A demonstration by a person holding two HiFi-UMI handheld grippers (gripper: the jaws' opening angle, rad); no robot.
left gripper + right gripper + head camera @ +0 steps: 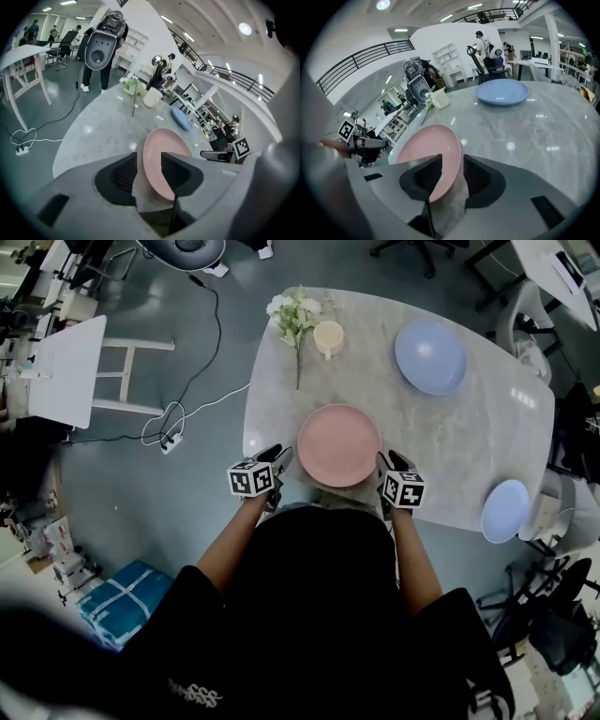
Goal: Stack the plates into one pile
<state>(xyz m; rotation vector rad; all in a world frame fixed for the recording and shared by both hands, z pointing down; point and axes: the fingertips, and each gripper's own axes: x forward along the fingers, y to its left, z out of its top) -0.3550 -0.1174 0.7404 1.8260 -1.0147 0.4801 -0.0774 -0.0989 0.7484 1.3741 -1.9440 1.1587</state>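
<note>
The pink plate (338, 444) lies flat on the marble table (450, 446). Its left rim sits between the parted fingers of the left gripper (279, 459), and its right rim between the parted fingers of the right gripper (386, 465). Neither pair clamps it. A large blue plate (429, 356) lies well beyond the right fingertips.

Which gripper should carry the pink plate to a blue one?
Probably right. Left gripper and right gripper both straddle the pink plate at its rim, jaws open, but the large blue plate and small blue plate lie on the right.
</note>
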